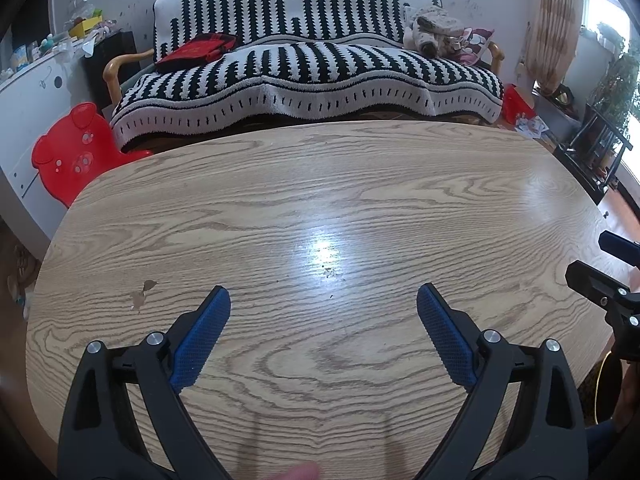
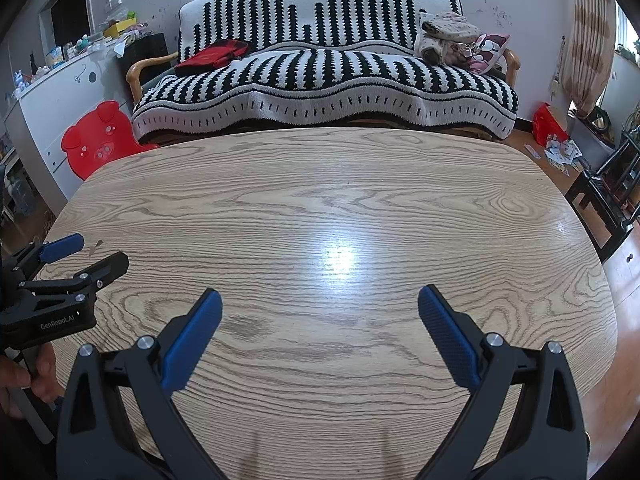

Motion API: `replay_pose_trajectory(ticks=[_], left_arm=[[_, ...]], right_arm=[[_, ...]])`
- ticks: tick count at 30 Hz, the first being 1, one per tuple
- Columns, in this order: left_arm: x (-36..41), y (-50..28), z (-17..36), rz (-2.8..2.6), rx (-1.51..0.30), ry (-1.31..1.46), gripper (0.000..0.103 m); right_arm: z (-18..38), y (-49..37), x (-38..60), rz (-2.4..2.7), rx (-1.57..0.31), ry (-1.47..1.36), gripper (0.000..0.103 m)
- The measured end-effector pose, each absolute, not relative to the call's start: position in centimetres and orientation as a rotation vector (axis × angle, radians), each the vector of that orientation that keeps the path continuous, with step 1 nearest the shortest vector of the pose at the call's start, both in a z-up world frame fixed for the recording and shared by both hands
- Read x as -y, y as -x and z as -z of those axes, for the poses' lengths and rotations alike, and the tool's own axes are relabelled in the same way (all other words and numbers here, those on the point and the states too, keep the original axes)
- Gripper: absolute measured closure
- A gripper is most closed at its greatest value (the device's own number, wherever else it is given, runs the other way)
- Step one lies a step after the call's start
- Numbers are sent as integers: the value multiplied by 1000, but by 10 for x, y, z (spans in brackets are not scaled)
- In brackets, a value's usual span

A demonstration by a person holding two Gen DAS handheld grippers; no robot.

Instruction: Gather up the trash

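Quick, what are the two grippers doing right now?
Left gripper: open, holding nothing.
Right gripper: open, holding nothing.

Bare table [image 1: 320, 200] ahead; sofa [image 1: 304, 68] beyond.

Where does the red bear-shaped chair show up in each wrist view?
Left wrist: red bear-shaped chair at far left, beyond the table's left corner.
Right wrist: same chair at upper left, just past the table edge.
Shared landmark: the black-and-white striped sofa right of the chair.

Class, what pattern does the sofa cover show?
Black-and-white stripes on the sofa cover; clearest in the right wrist view.
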State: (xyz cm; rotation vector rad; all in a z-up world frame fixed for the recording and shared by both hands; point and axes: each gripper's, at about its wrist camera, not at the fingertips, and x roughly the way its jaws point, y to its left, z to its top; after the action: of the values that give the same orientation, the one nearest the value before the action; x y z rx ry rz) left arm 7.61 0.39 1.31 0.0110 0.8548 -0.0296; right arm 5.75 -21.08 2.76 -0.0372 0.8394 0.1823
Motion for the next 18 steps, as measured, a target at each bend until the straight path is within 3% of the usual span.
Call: replay_pose_trajectory(ticks=[18], left_arm=[[1, -75, -15, 43, -844, -40, 9]], right_arm=[[-27, -57, 211, -183, -842, 38, 8]])
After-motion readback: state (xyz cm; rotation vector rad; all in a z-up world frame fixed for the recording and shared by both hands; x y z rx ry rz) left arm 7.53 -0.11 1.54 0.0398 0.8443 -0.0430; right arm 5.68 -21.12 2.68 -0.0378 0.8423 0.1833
